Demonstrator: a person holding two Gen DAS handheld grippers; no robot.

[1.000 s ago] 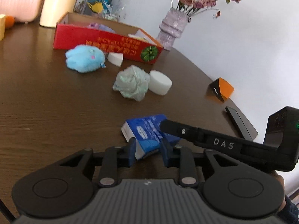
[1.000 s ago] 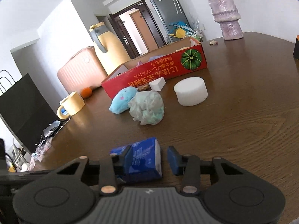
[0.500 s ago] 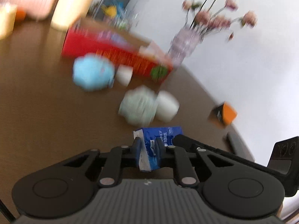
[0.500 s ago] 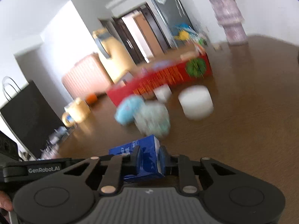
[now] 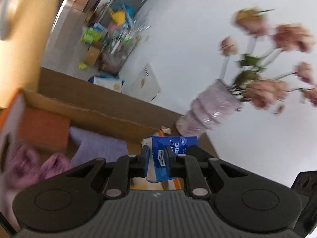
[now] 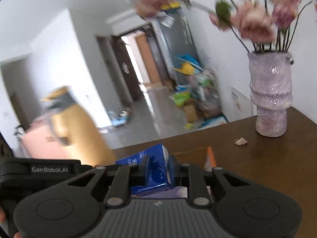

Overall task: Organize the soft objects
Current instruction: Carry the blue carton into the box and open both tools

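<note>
A dark brown wooden table (image 6: 277, 168) carries everything here, its far edge giving onto a pale tiled floor, white walls and an open brown doorway (image 6: 142, 59) at about 11 o'clock in the right view. Against the wall beyond stands a grey fridge (image 6: 178, 39) with a heap of bright bags and cartons (image 6: 190, 95) at its foot. One lilac vase (image 6: 270, 93) stands on the table at 2 o'clock in the right view, holding a bunch of pink flowers (image 6: 251, 23), too blurred to count. One small pale scrap (image 6: 240, 141) lies on the wood just left of the vase base. One yellow jug (image 6: 77, 127) stands at 9 o'clock, and something pink sits behind it. One open cardboard box (image 5: 89, 109) fills the left of the left view; inside I count one orange block (image 5: 43, 130), one lilac cloth (image 5: 99, 148) and a blurred pink-purple lump (image 5: 29, 164) at 8 o'clock. There is one blue tissue pack (image 5: 168, 156), held in the air over the box's near right corner by both tools at once: the left gripper (image 5: 156, 158) is pinched narrow on one end of it, and the right gripper (image 6: 158, 168) is squeezed on the other end.
</note>
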